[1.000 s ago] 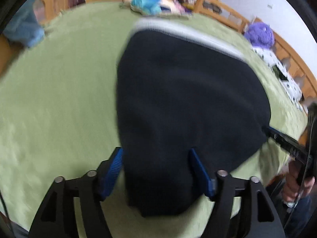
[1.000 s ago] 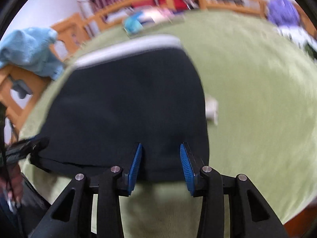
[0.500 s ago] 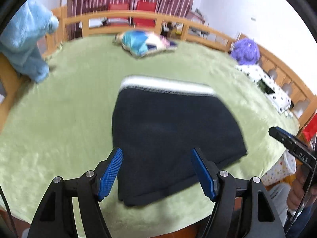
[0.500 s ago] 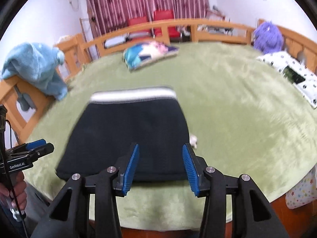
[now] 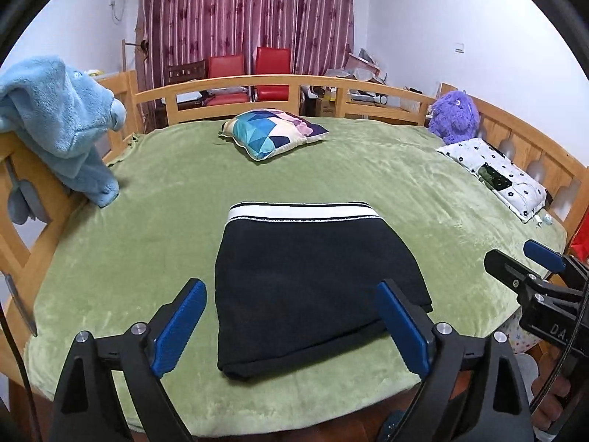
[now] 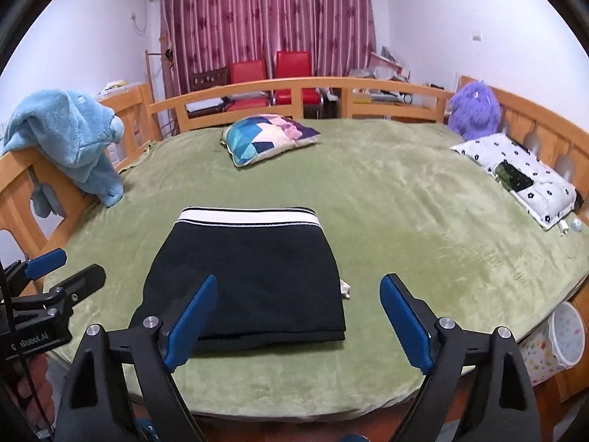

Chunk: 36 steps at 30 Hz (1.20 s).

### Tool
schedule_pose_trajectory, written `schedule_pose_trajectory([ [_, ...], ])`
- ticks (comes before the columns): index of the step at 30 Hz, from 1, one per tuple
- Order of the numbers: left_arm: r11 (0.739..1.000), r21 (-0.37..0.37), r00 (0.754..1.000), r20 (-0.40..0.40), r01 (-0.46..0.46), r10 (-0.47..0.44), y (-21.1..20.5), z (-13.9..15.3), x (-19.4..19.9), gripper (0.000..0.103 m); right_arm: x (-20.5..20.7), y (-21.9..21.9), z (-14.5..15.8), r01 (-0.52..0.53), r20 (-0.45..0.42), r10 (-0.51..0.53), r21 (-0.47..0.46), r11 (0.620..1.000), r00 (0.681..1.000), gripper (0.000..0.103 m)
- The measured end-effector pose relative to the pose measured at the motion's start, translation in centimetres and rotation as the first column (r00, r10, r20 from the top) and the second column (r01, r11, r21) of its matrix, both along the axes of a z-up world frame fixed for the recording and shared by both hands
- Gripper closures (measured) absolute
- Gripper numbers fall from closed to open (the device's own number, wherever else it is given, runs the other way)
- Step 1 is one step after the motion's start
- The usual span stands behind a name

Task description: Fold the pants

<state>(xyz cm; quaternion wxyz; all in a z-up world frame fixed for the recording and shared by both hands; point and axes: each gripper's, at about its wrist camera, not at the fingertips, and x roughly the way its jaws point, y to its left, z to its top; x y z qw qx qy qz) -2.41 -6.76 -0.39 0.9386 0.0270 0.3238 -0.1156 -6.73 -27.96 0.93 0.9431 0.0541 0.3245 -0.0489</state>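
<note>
The black pants (image 5: 313, 280) (image 6: 250, 276) lie folded into a compact rectangle on the green bed cover, white striped waistband at the far edge. My left gripper (image 5: 291, 324) hangs well above and in front of the near edge of the pants, its jaws opening wide with nothing between the blue pads. My right gripper (image 6: 300, 322) hovers likewise above the near right corner, jaws opening, nothing held. Each gripper shows at the edge of the other's view: the right gripper (image 5: 533, 276) and the left gripper (image 6: 55, 276).
A green blanket covers the bed (image 5: 147, 221), ringed by a wooden rail (image 5: 257, 84). On it lie a patterned cushion (image 5: 272, 132), a purple plush toy (image 5: 454, 118) and a white flowered pillow (image 5: 493, 169). A blue garment (image 5: 62, 118) hangs on the left rail. A bin (image 6: 563, 335) stands beside the bed.
Both grippers rose and pulled back from the pants, which now lie flat on the bed. Both sets of jaws spread wider.
</note>
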Motion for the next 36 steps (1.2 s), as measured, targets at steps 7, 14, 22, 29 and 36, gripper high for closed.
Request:
schedule_pose_trajectory([
  [7,1.000,-0.016,1.000,-0.005,-0.006,0.006,-0.5,0.1,-1.1,0.006,-1.1,0.0,-0.1,0.007,-0.005,-0.007,-0.005,1.000,1.000,0.008],
  [14,1.000,-0.024,1.000,-0.009,-0.018,0.018,-0.7,0.1,-1.5,0.006,-1.6,0.0,0.1,0.011,-0.002,-0.011,-0.003,1.000,1.000,0.008],
  [22,1.000,-0.025,1.000,-0.007,-0.019,0.019,-0.4,0.1,-1.4,0.006,-2.0,0.0,0.6,0.020,0.003,-0.020,-0.005,1.000,1.000,0.008],
  [29,0.999,-0.028,1.000,-0.006,-0.023,0.023,-0.3,0.1,-1.5,0.006,-2.0,0.1,0.7,0.021,0.001,-0.021,-0.007,1.000,1.000,0.008],
  [36,0.999,-0.028,1.000,-0.005,-0.030,0.030,-0.5,0.3,-1.6,0.006,-2.0,0.3,0.8,0.021,0.001,-0.021,-0.008,1.000,1.000,0.008],
])
